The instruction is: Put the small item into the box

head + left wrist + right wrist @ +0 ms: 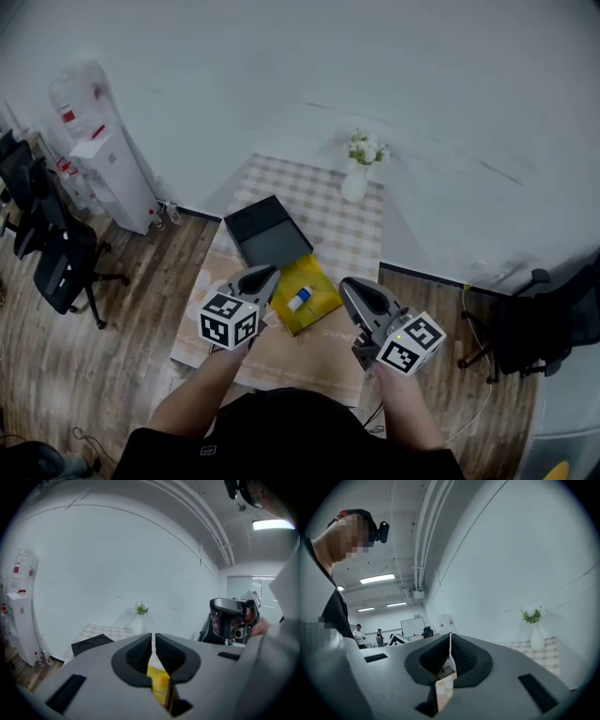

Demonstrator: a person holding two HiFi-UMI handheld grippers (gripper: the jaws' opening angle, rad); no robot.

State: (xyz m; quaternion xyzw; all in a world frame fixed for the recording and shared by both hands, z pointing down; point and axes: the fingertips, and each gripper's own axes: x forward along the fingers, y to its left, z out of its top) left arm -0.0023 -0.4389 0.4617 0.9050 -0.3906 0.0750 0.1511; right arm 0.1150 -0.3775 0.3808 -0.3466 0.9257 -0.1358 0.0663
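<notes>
A small white item with a blue end point(299, 299) lies on a yellow pouch point(319, 286) near the front of the table. Just behind the pouch stands an open black box point(267, 232), which the left gripper view shows as a dark tray with round recesses point(91, 644). My left gripper point(267, 277) hovers at the pouch's left edge, jaws nearly together point(153, 637), nothing between the pads; yellow shows through the slit below. My right gripper point(349, 284) sits right of the pouch, jaws together and empty point(450, 641).
A white vase of flowers point(356, 176) stands at the far end of the checked tablecloth point(323, 202). A water dispenser point(108, 164) and black office chairs point(56, 258) are on the left, and another chair point(544, 328) is on the right.
</notes>
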